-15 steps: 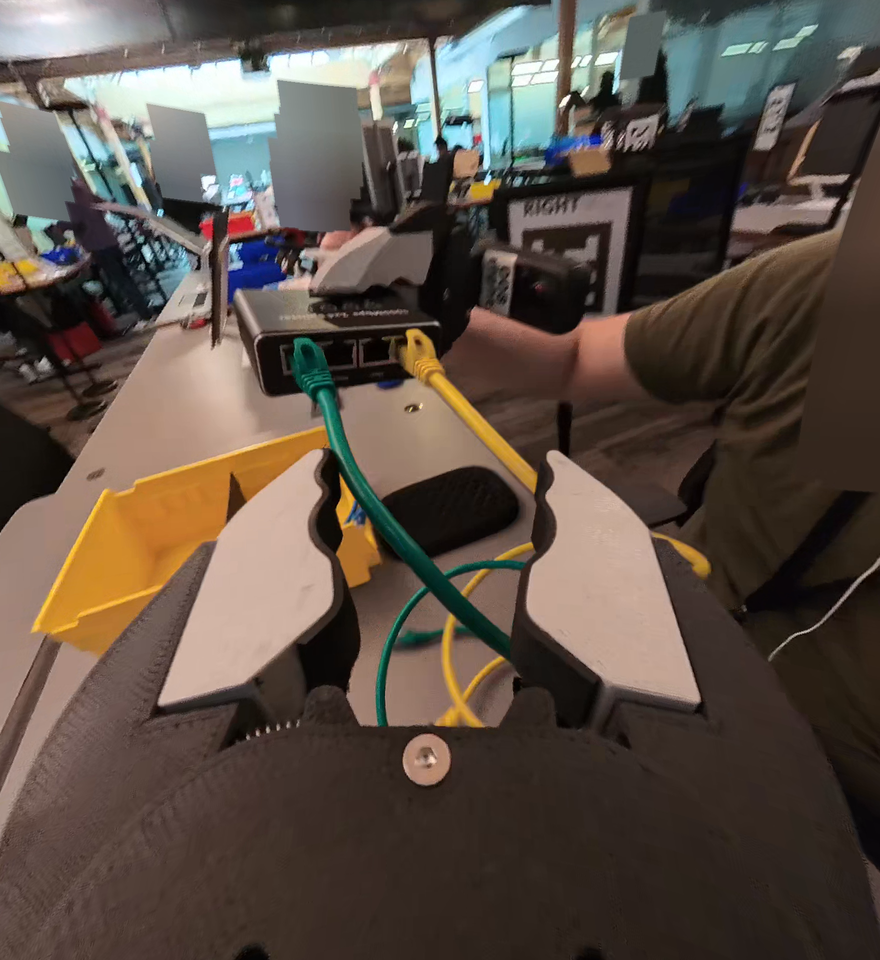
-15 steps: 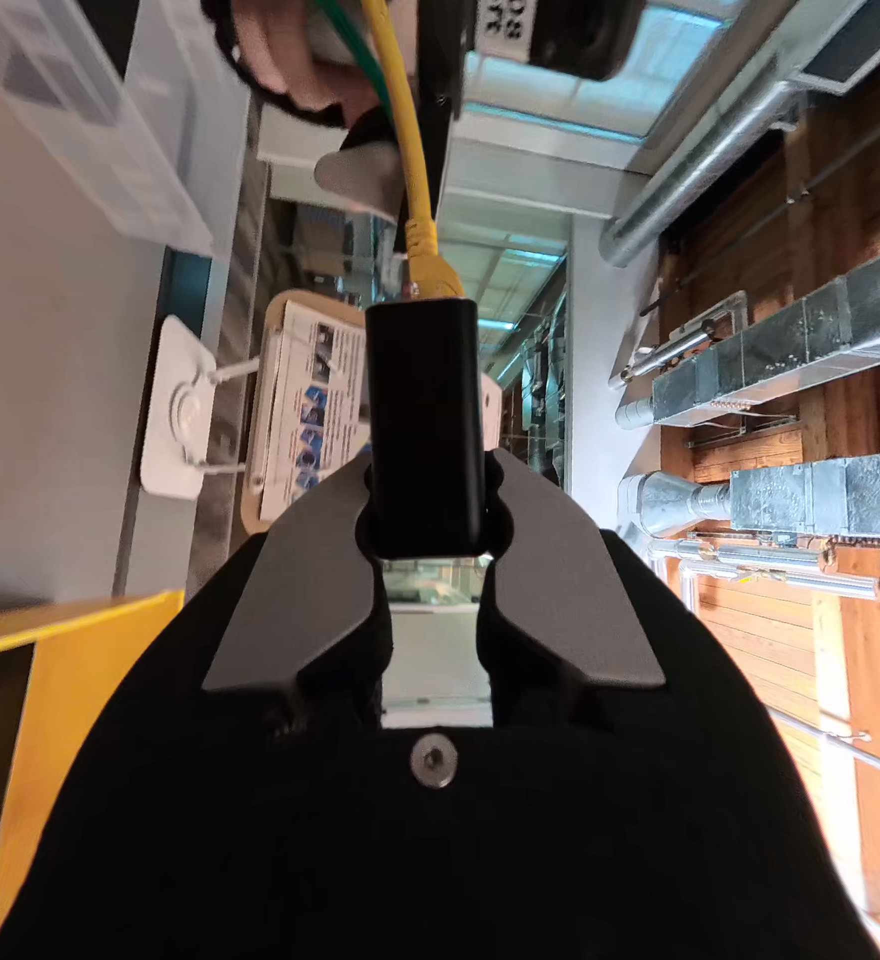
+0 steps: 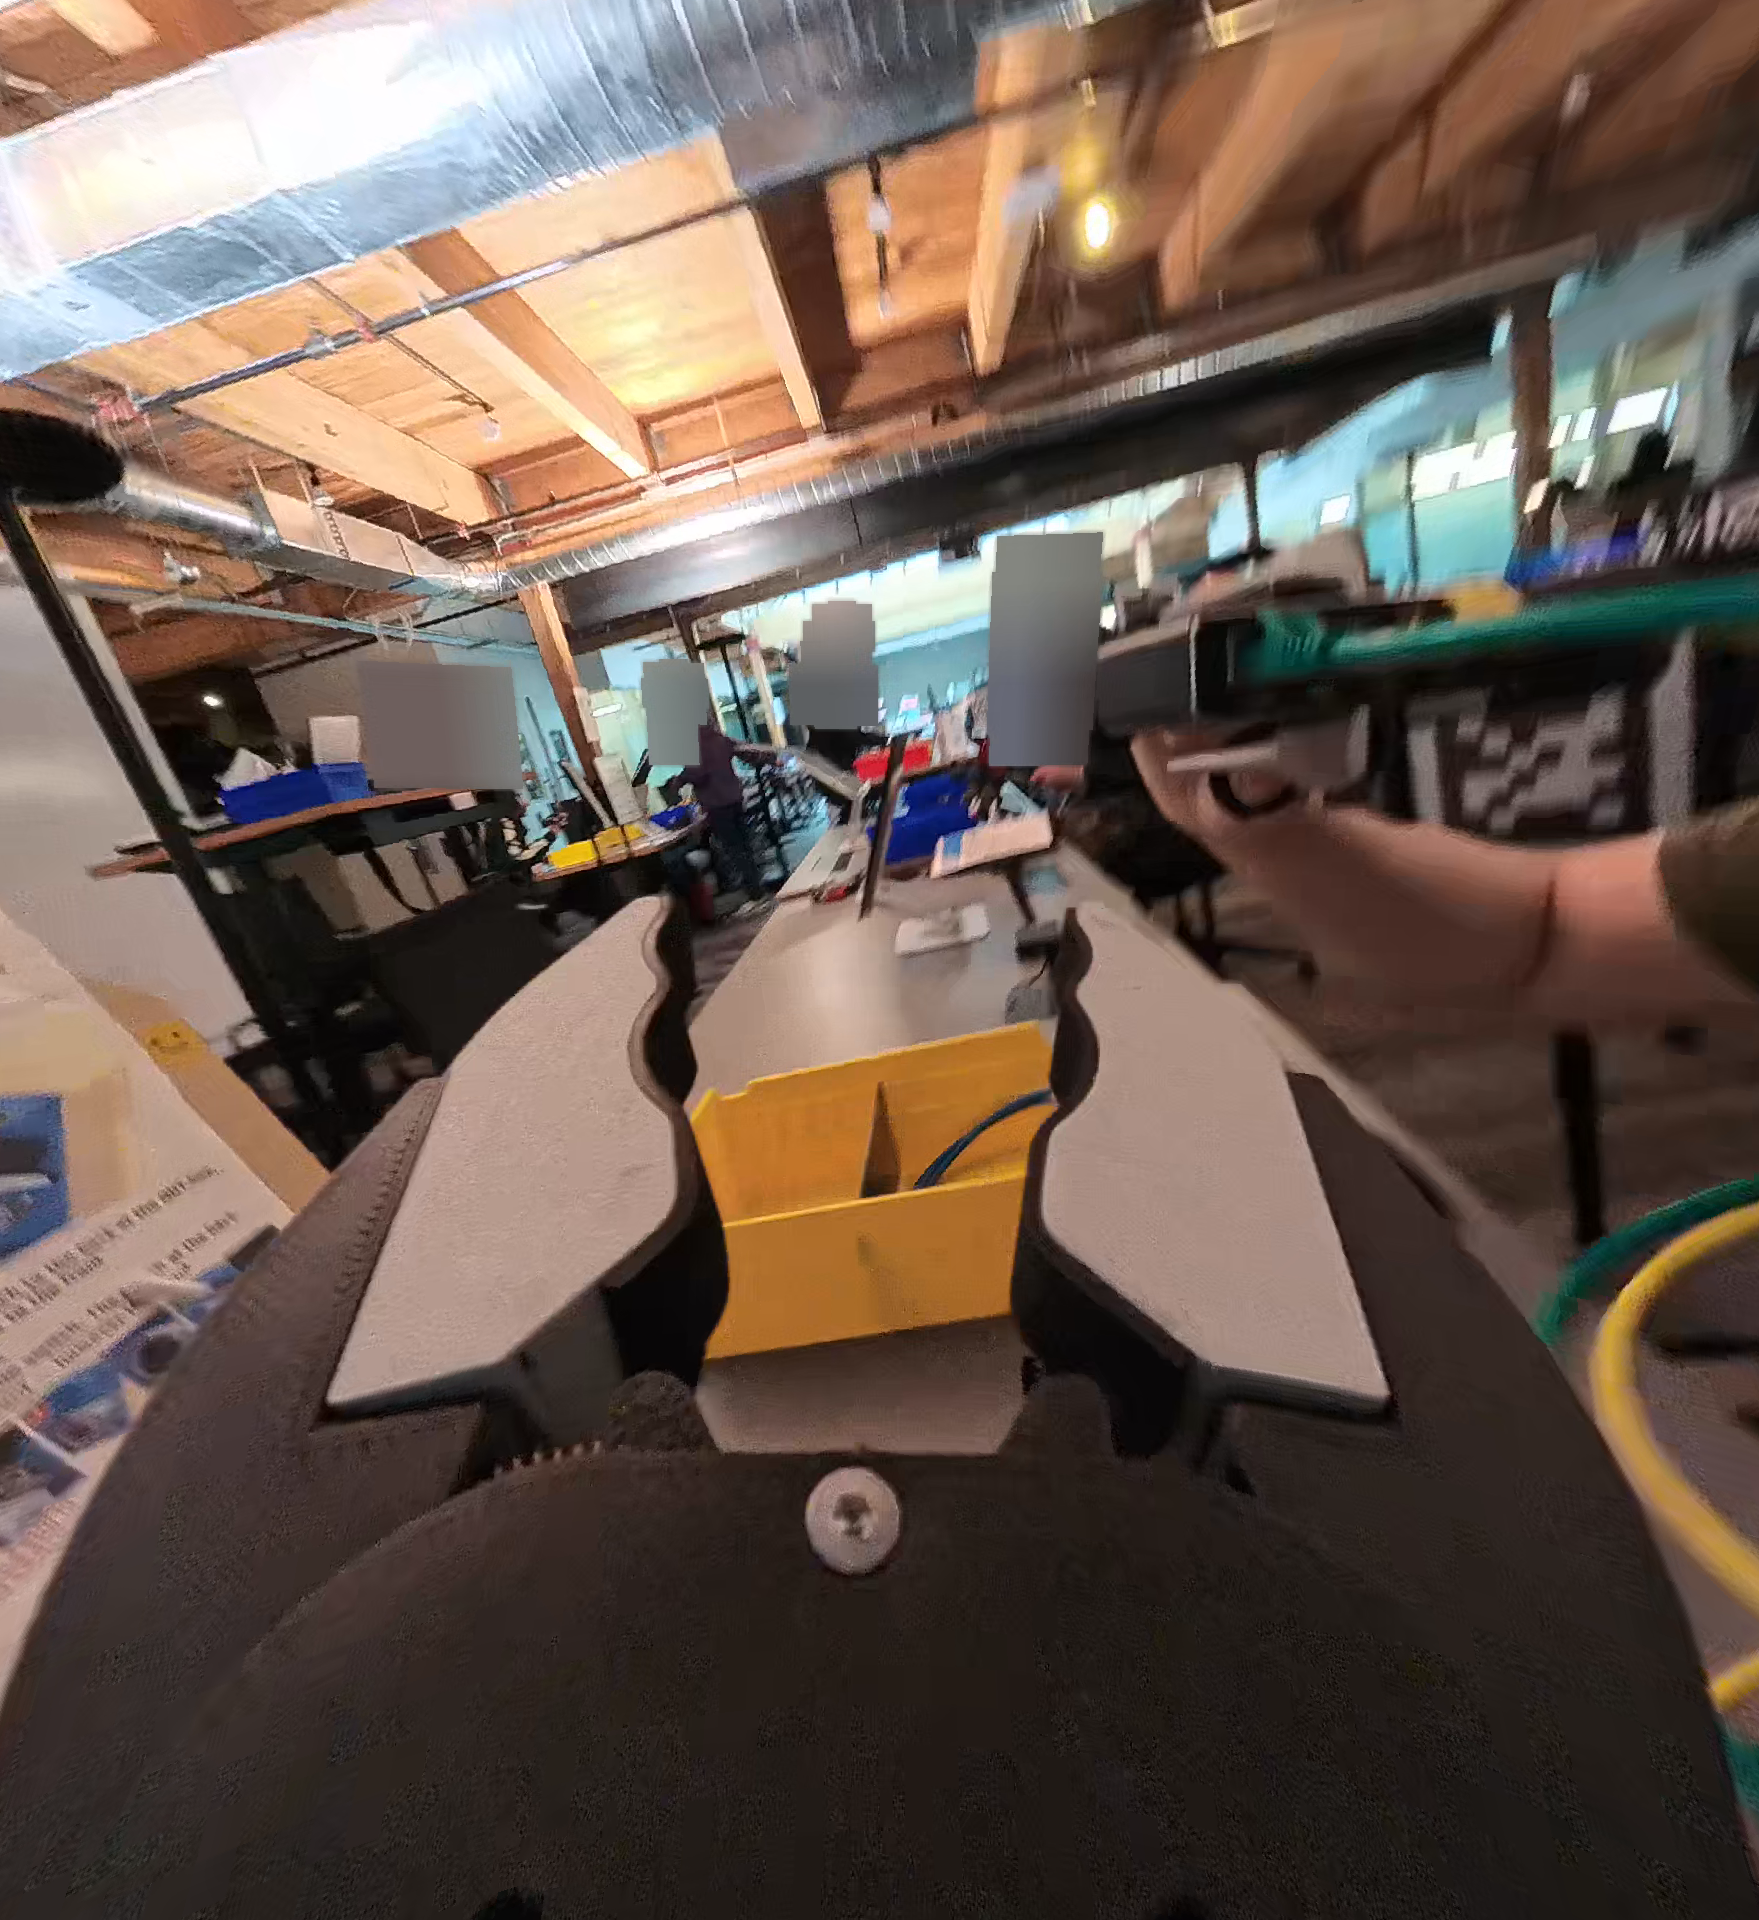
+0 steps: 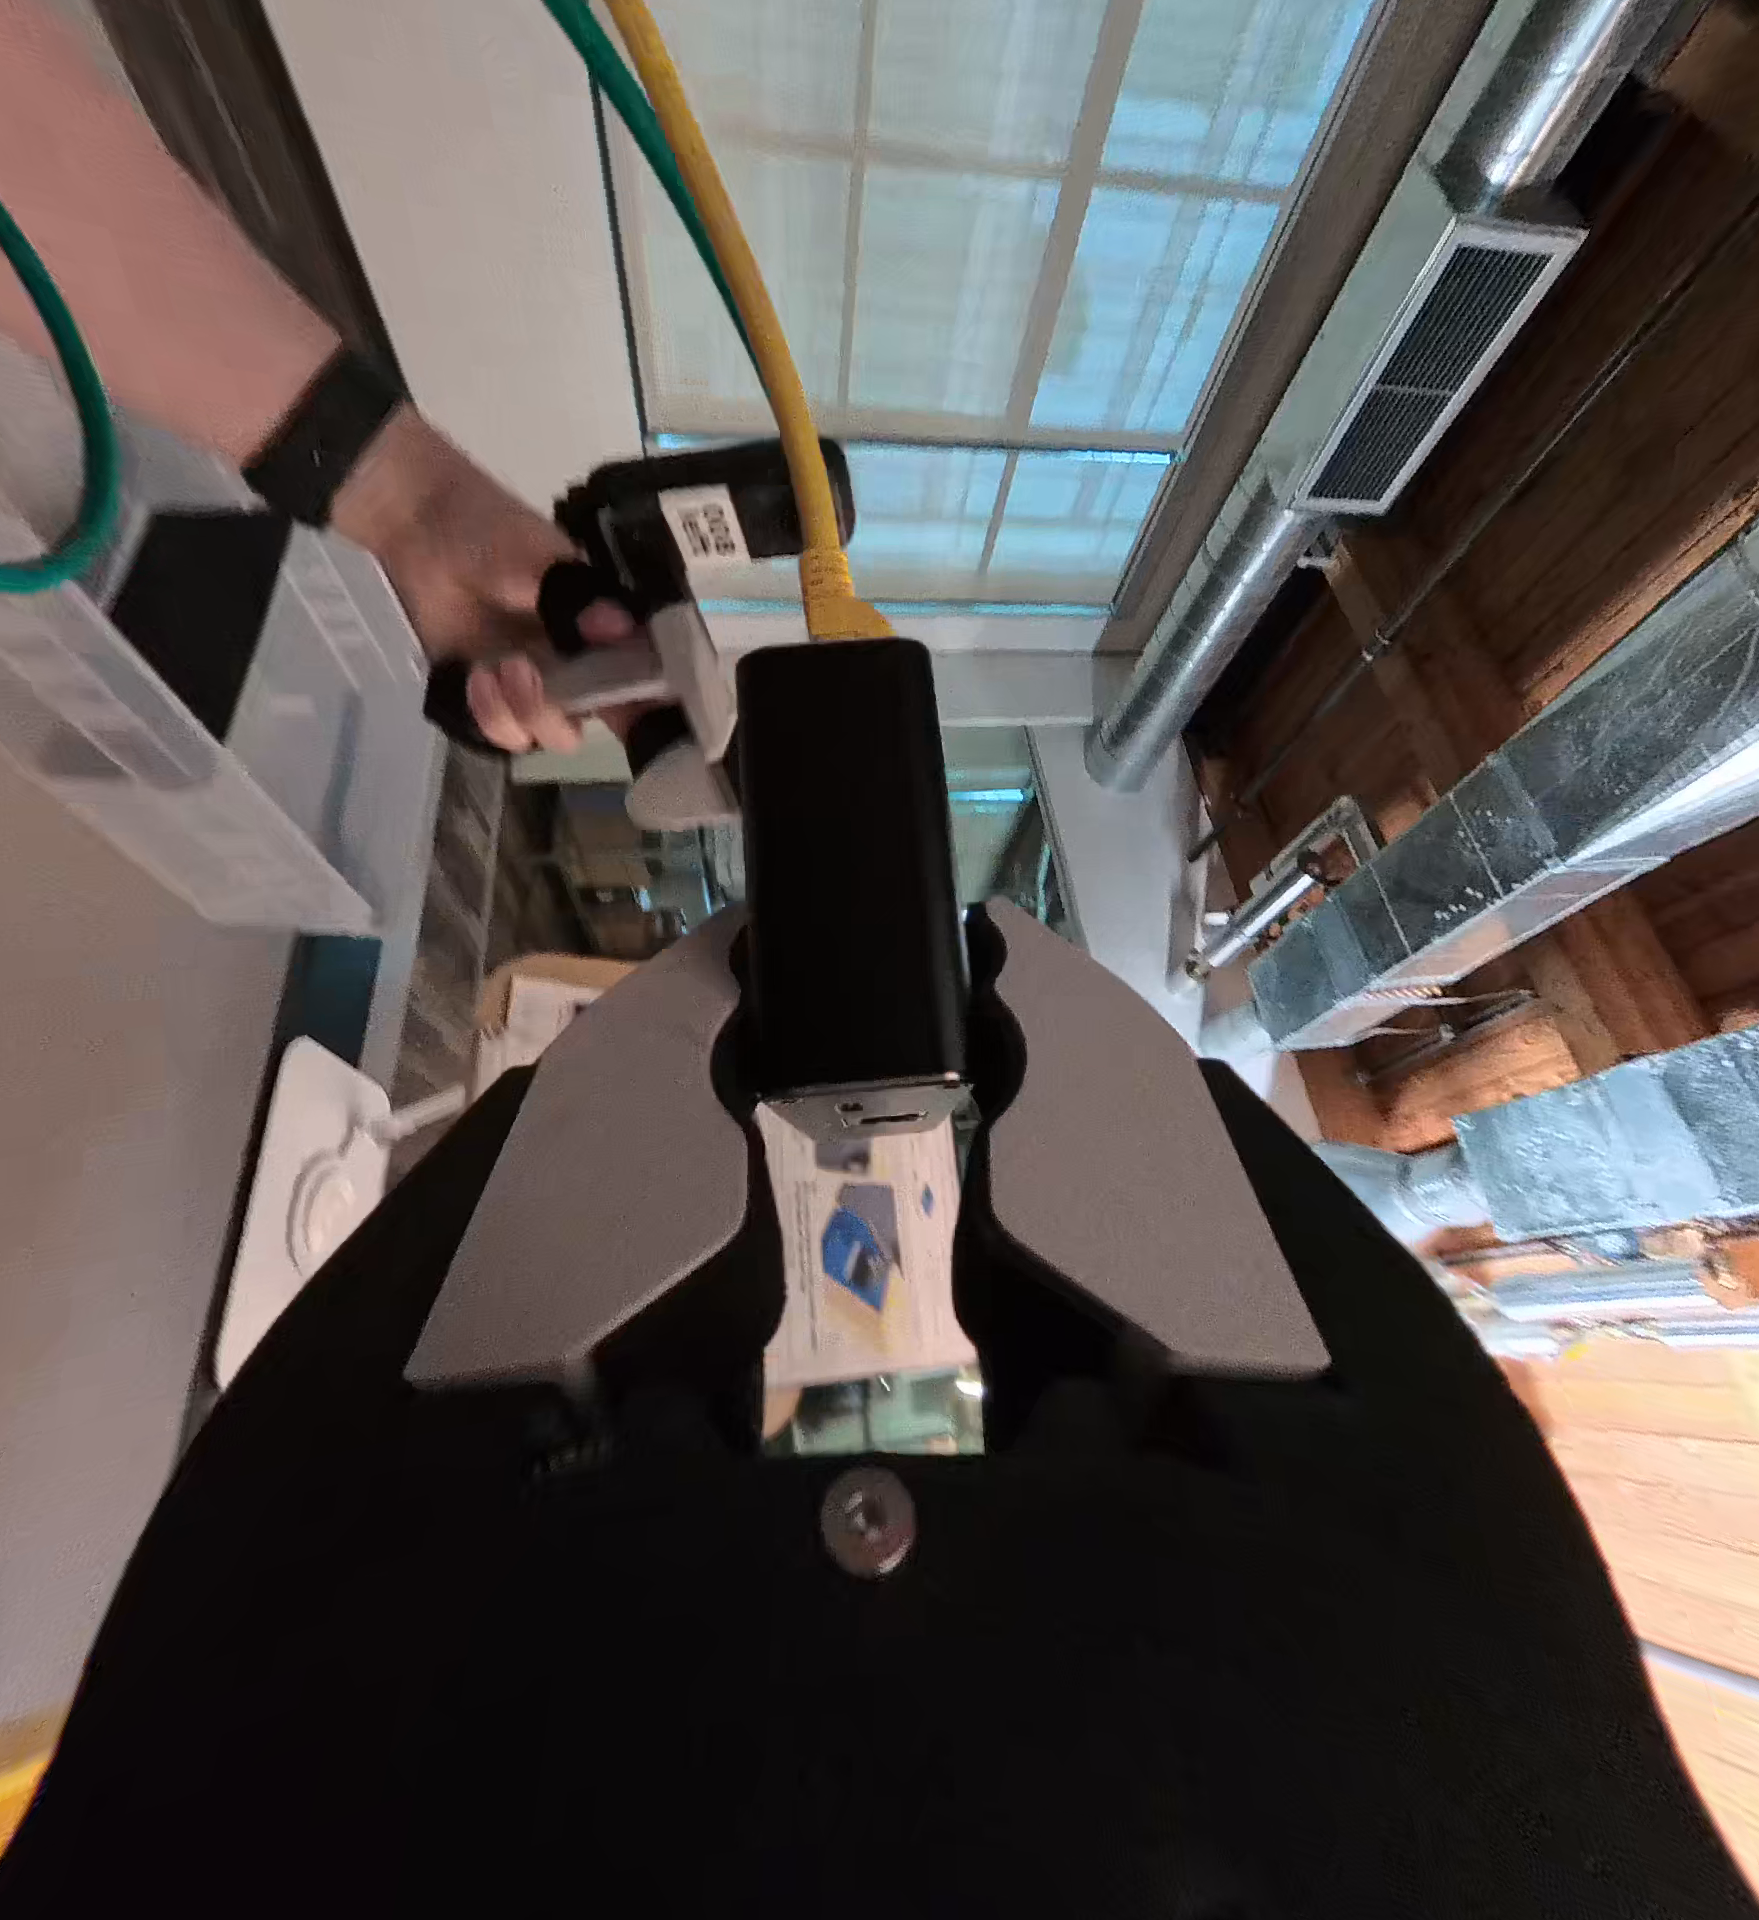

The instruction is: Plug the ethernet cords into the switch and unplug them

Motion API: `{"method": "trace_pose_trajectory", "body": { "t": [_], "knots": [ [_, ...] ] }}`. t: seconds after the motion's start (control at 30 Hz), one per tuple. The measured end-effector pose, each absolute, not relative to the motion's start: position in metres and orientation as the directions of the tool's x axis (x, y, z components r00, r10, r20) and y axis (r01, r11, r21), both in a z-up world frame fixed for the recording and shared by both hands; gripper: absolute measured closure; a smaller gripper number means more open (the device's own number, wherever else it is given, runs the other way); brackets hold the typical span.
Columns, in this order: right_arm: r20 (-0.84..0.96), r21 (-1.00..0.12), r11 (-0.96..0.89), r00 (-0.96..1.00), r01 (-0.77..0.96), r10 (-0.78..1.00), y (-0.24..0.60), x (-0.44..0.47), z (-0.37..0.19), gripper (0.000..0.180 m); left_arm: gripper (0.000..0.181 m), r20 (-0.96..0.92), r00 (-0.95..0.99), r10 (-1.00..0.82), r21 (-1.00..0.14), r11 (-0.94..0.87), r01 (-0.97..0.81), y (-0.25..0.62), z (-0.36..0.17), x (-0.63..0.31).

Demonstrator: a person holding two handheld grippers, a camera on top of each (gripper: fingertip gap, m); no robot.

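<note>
My right gripper [image 4: 854, 935] is shut on a black switch [image 4: 844, 852] and holds it in the air. A yellow cord [image 4: 750, 312] is plugged into the switch's far end, with a green cord [image 4: 636, 125] running beside it. In the left wrist view the switch [image 3: 1155, 686] is blurred at the upper right, with the green cord [image 3: 1477, 623] plugged into it. Loops of yellow cord [image 3: 1664, 1475] hang at the right. My left gripper [image 3: 870, 935] is open and empty above a yellow bin [image 3: 854, 1257]. A hand [image 4: 449, 561] holds it left of the switch's far end.
The yellow bin has a divider and a blue cable [image 3: 979, 1132] inside, and stands on a long grey table [image 3: 854, 987]. A printed sheet [image 3: 44, 1299] and a black stand pole [image 3: 127, 727] are at the left. A clear plastic box [image 4: 127, 727] is beside the right gripper.
My left gripper has drawn back from the cords and swung left and up, still open. The switch now sits at the upper right of its view. The right gripper keeps its hold.
</note>
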State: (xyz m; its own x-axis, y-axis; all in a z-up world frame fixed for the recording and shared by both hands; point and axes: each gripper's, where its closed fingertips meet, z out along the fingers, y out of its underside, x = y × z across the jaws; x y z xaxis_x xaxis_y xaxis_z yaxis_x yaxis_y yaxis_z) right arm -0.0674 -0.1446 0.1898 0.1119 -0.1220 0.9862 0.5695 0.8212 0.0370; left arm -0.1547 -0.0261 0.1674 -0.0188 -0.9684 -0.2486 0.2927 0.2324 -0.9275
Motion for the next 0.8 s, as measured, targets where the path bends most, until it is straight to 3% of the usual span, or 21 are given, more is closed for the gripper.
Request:
{"method": "trace_pose_trajectory", "body": {
  "t": [0.07, 0.27, 0.37, 0.53, 0.8],
  "knots": [
    [0.990, 0.003, 0.856, 0.122, 0.518, -0.077, -0.149, -0.078, 0.187, 0.143, 0.106, -0.380, -0.012, -0.925, -0.898, 0.366, 0.244, -0.048, 0.162, -0.137],
    [0.988, -0.114, 0.927, 0.139, 0.356, 0.068, -0.159, -0.111, 0.174, 0.143, 0.111, -0.634, -0.044, -0.772, -0.762, 0.613, 0.210, -0.119, 0.152, -0.095],
    [0.971, -0.226, 0.938, 0.144, 0.264, 0.193, -0.163, -0.121, 0.168, 0.143, 0.128, -0.670, -0.062, -0.740, -0.720, 0.626, 0.301, -0.144, 0.159, -0.095],
    [0.903, -0.409, 0.906, 0.194, 0.113, 0.383, -0.159, -0.120, 0.171, 0.143, 0.138, -0.708, -0.017, -0.706, -0.672, 0.665, 0.324, -0.147, 0.162, -0.098],
    [0.705, -0.692, 0.720, 0.170, -0.049, 0.688, -0.133, -0.111, 0.162, 0.140, 0.142, -0.734, 0.040, -0.678, -0.664, 0.728, 0.170, -0.126, 0.157, -0.095]
  ]
}}
